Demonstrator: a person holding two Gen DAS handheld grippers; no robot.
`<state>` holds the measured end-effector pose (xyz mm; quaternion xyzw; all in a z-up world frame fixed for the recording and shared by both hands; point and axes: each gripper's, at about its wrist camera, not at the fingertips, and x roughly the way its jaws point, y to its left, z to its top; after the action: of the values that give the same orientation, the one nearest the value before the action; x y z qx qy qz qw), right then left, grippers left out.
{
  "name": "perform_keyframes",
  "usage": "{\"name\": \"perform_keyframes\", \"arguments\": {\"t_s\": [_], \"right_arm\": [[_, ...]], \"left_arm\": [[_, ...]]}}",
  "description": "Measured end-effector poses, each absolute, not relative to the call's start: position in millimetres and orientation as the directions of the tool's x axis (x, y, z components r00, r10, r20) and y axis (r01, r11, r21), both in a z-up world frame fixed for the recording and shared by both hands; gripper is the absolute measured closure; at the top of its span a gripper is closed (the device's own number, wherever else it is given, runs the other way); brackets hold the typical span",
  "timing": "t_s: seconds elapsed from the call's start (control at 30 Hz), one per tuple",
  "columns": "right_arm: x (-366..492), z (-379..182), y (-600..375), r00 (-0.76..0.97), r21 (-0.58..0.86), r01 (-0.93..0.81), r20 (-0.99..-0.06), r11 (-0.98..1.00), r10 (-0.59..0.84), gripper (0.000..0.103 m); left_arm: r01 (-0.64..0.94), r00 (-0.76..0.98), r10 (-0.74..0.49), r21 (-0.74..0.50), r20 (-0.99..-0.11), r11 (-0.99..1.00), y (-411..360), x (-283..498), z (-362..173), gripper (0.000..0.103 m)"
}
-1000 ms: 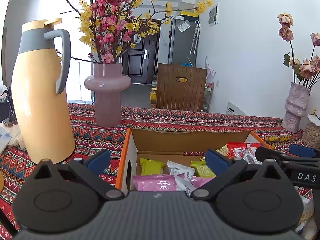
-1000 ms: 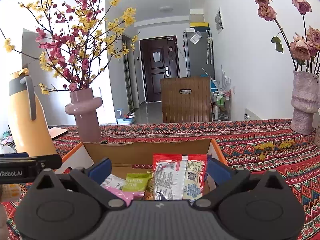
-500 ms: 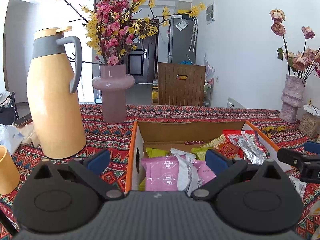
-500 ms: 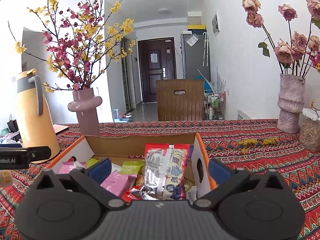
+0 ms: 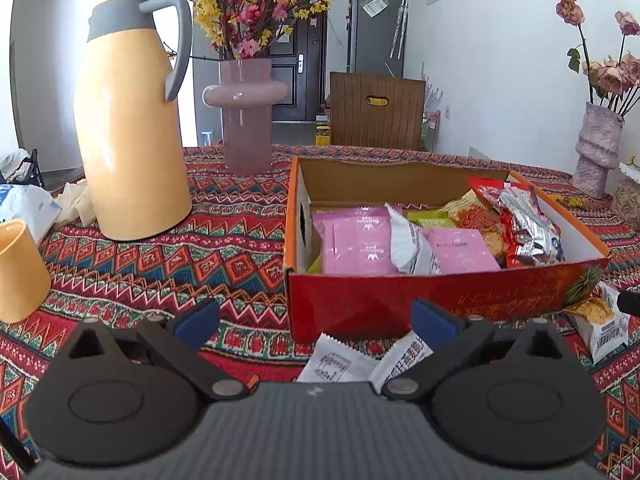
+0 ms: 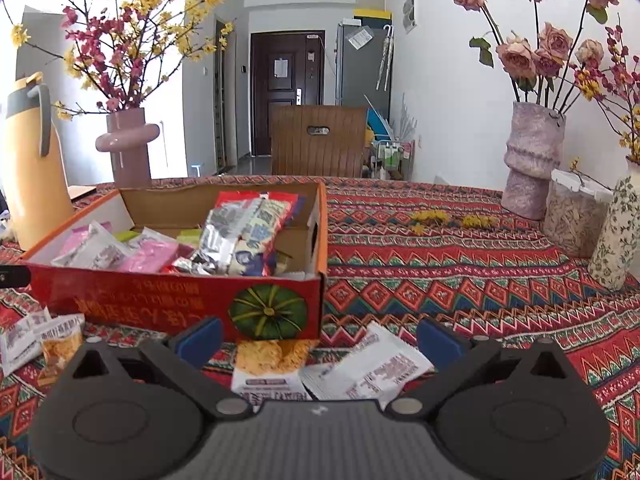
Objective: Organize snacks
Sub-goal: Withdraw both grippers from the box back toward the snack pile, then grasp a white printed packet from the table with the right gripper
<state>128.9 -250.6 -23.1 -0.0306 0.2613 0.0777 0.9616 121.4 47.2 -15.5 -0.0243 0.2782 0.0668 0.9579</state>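
Right wrist view, right tongs [image 6: 318, 340] spread empty, snack packet [image 6: 272, 372] lying between fingers, left tongs [image 5: 316, 322] likewise.

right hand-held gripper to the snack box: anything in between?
Yes. In the right wrist view, two packets lie on the tablecloth between the right hand-held gripper and the snack box: an orange-topped snack packet and a white packet.

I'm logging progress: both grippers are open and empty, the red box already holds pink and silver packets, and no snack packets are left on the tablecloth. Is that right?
One thing is off: packets remain on the tablecloth. The right wrist view shows a noodle-snack packet and a white packet lying in front of the red box, under the open right gripper. The left gripper is open and empty too.
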Motion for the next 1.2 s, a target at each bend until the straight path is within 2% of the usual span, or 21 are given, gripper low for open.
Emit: {"name": "perform_keyframes", "arguments": {"t_s": [0.1,0.57,0.83,1.2], "right_arm": [[134,-31,-264,0.835,-0.008,-0.133,-0.54,0.991,0.107,0.0],[179,-44,-291,0.779,0.057,0.059,-0.627,0.997,-0.011,0.0],[192,-59,-280,0.736,0.029,0.05,-0.677,0.998,-0.017,0.0],[180,-60,-287,0.731,0.007,0.018,-0.682,1.0,-0.008,0.0]], "left_arm": [[-0.146,0.821,0.115,-0.011,-0.559,0.989,49,123,-26,0.0],[-0.162,0.823,0.102,-0.059,-0.559,0.985,59,125,-37,0.0],[-0.167,0.819,0.101,-0.066,-0.564,0.984,60,125,-38,0.0],[-0.172,0.817,0.104,-0.067,-0.567,0.983,60,125,-39,0.0]]}}
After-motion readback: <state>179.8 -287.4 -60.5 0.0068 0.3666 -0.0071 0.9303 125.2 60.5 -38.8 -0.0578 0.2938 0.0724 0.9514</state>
